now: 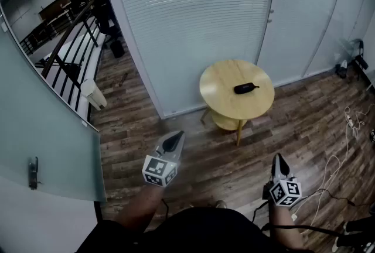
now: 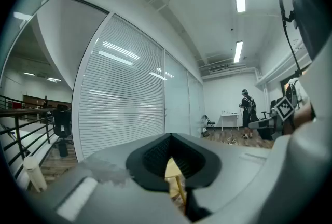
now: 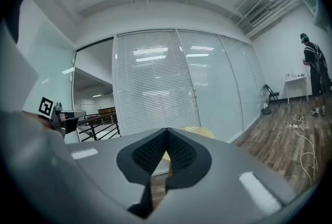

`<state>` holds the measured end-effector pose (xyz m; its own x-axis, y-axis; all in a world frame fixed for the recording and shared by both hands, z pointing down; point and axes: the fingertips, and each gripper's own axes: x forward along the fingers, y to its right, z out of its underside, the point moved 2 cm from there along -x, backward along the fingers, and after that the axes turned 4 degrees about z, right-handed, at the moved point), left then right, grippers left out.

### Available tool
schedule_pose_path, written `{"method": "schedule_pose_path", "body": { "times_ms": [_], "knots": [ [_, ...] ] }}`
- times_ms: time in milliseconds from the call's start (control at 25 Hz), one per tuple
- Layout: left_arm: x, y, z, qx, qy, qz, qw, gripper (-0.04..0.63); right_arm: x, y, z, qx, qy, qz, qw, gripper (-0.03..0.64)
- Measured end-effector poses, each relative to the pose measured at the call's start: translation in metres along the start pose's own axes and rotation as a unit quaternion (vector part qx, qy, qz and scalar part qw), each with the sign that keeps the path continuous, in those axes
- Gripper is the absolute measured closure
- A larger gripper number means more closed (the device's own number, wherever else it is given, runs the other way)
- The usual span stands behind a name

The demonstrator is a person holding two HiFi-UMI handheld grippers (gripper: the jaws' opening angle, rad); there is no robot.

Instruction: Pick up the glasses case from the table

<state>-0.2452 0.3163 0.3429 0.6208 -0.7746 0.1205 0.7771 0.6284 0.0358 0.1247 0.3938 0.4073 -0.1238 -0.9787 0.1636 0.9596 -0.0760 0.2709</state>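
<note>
Approach step: the glasses case (image 1: 246, 88) lies on the table (image 1: 220, 96), well ahead of both tongs. The left gripper (image 1: 175, 139) and right gripper (image 1: 279, 159) are closed and empty. Next, advance and open one.

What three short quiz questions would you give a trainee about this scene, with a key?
1. True or false: the case lies on the round table.
2. On the right gripper, the jaws are: A apart; B together, empty; C closed on the case.
3. What colour is the case?
Key: 1 true; 2 B; 3 black.
</note>
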Motion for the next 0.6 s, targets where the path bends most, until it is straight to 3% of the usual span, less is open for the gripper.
{"method": "schedule_pose_path", "body": {
  "times_ms": [400, 600],
  "knots": [
    [0.025, 0.007, 0.003, -0.001, -0.004, -0.008, 1.0, 0.592, 0.005, 0.034, -0.007, 0.004, 0.008, 0.003, 1.0, 0.609],
    [0.049, 0.026, -0.001, 0.01, -0.007, 0.002, 0.9999, 0.592, 0.002, 0.056, -0.017, 0.02, 0.044, -0.006, 0.999, 0.609]
  ]
}}
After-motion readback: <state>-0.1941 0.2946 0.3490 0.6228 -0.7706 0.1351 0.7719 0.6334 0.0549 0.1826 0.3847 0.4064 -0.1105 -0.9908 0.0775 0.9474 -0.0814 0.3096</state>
